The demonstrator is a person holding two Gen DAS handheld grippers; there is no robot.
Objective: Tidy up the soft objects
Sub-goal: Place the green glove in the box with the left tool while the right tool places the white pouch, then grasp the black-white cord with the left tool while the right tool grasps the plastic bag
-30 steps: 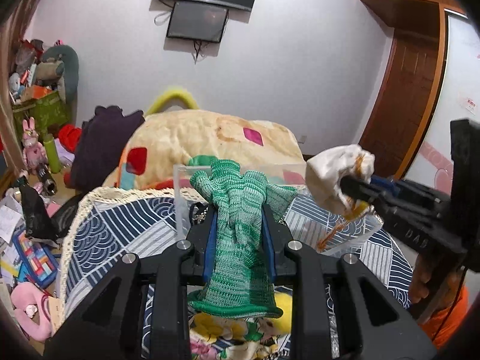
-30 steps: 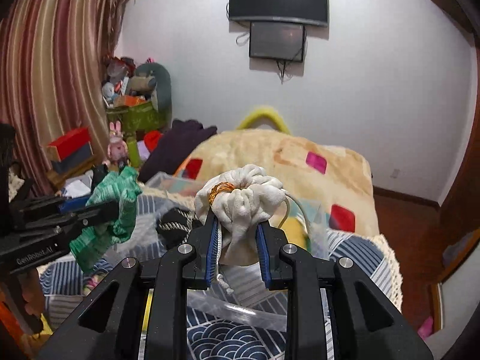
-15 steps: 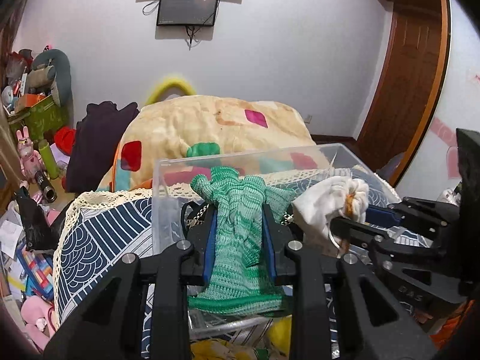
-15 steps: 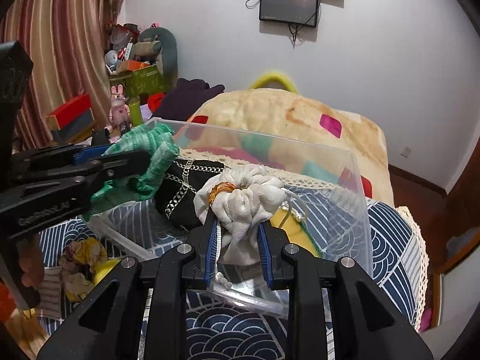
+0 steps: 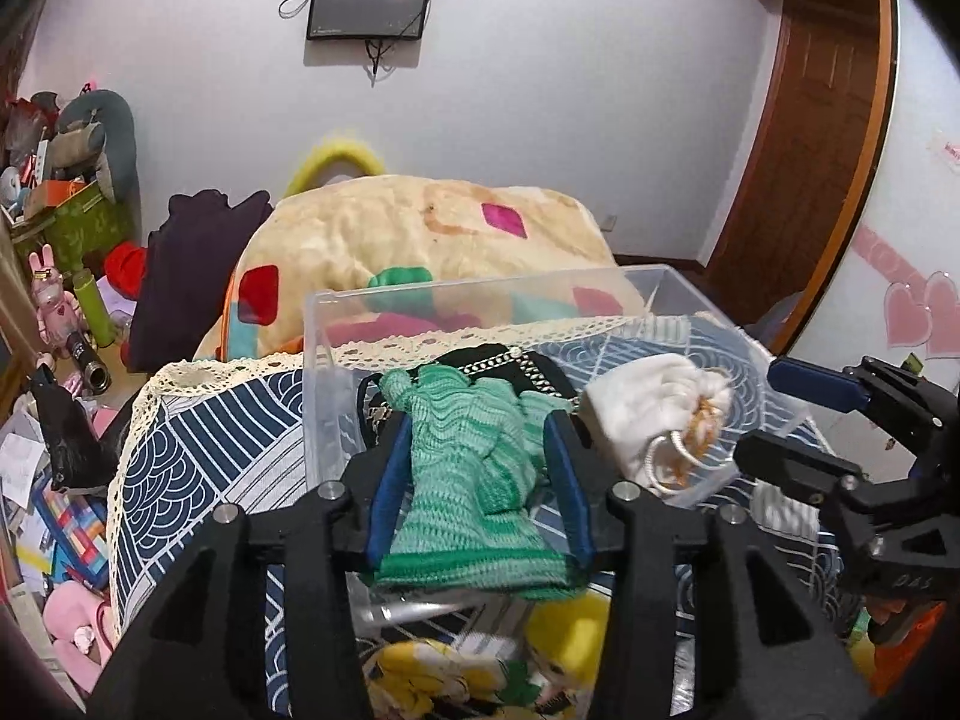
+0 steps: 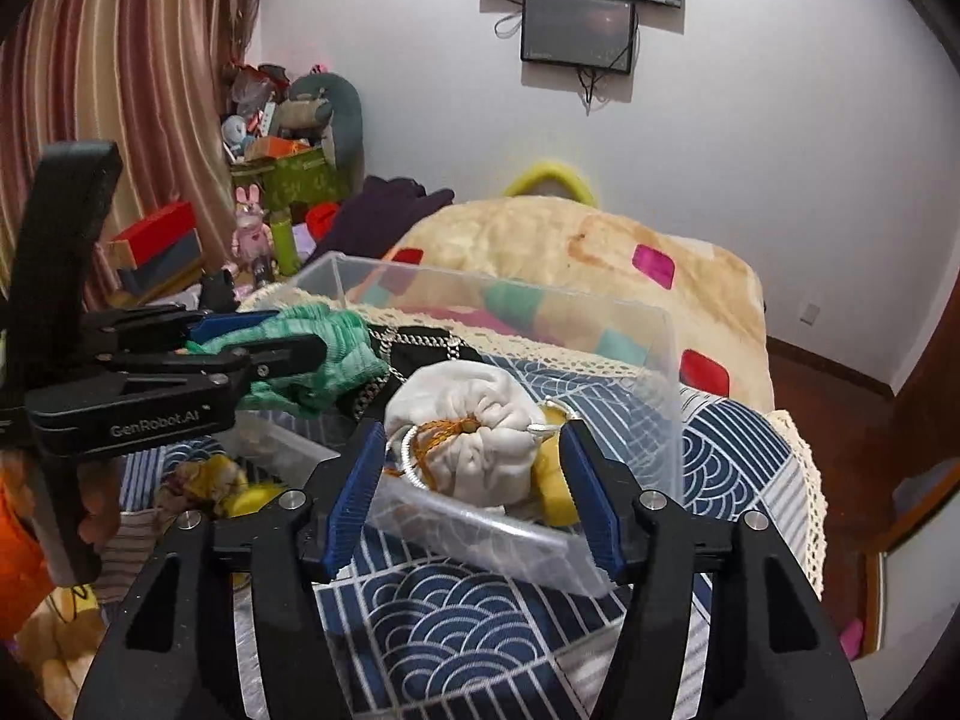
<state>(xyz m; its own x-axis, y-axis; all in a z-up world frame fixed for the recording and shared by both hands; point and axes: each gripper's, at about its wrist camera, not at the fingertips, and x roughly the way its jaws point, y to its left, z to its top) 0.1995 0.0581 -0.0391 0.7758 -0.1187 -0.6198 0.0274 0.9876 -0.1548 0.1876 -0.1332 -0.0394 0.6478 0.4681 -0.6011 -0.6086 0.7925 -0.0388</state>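
A clear plastic box (image 5: 480, 294) stands on the bed. My left gripper (image 5: 478, 426) is over its near left part, jaws opening. A green knitted glove (image 5: 468, 480) lies loosely between its fingers, the cuff sagging toward me. A white drawstring pouch (image 6: 474, 420) rests inside the box by the near wall. My right gripper (image 6: 473, 438) straddles it, jaws opening, and both pads stand clear of it. From the left wrist the pouch (image 5: 648, 414) is right of the glove, with the right gripper (image 5: 757, 411) beside it. The right wrist sees the glove (image 6: 324, 342) in the left gripper (image 6: 297, 331).
A black item with a metal chain (image 6: 420, 342) and a yellow item (image 6: 555, 480) lie in the box. The bed has a blue wave-patterned cover (image 6: 456, 618) and a beige blanket (image 5: 420, 228). Yellow printed cloth (image 5: 456, 672) lies near me. Toys and boxes (image 5: 54, 360) crowd the floor at left.
Both grippers have come down into the clear box. The right jaws have spread and let the pouch drop into it. The left jaws have widened around the green glove.
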